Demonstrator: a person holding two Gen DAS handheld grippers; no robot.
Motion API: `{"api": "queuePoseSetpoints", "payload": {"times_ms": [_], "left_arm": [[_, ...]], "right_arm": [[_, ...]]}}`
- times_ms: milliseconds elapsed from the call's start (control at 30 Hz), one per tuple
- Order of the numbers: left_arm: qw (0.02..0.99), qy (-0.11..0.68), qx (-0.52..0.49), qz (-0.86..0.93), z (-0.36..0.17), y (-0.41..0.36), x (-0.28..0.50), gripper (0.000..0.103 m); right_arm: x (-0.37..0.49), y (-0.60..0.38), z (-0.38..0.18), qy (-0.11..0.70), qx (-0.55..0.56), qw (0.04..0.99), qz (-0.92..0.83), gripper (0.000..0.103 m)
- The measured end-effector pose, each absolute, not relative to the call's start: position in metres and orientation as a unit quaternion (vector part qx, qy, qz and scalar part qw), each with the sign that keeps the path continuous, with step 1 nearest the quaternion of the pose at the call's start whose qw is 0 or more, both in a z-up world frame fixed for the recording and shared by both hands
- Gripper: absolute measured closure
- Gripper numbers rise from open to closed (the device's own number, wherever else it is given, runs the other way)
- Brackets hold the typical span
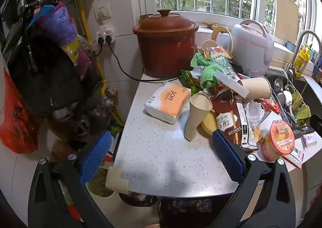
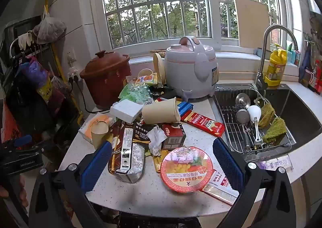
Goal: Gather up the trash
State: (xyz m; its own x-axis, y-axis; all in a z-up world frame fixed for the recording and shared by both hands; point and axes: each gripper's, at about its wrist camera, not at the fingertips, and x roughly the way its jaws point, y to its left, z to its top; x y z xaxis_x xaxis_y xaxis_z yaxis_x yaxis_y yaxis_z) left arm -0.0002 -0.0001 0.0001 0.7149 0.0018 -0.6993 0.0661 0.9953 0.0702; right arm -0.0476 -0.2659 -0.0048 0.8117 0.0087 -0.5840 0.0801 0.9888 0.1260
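Black claw (image 1: 161, 147) arms; blue ribbed pads (image 2: 96, 164); silver screws.

Left claw (image 1: 161, 147) wide open, tilted downward — right claw (image 2: 162, 154) likewise, empty

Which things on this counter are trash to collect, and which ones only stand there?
Trash to collect: instant noodle cup, tipped paper cup, crumpled tissue, brown snack bag, red wrapper.

Just standing there: rice cooker, clay pot, tissue pack, sink rack, yellow bottle.
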Motion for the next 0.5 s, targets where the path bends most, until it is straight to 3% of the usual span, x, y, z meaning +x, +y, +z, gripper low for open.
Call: {"api": "queuePoseSetpoints", "payload": {"times_ms": [500], "left_arm": [[0.923,0.382,0.042,-0.017,-0.0006,-0.0017,-0.0001,0.005]], "right_arm": [[-0.0467,-0.2648,-0.0065,0.307,0.072,0.949,-0.022,0.004]]}}
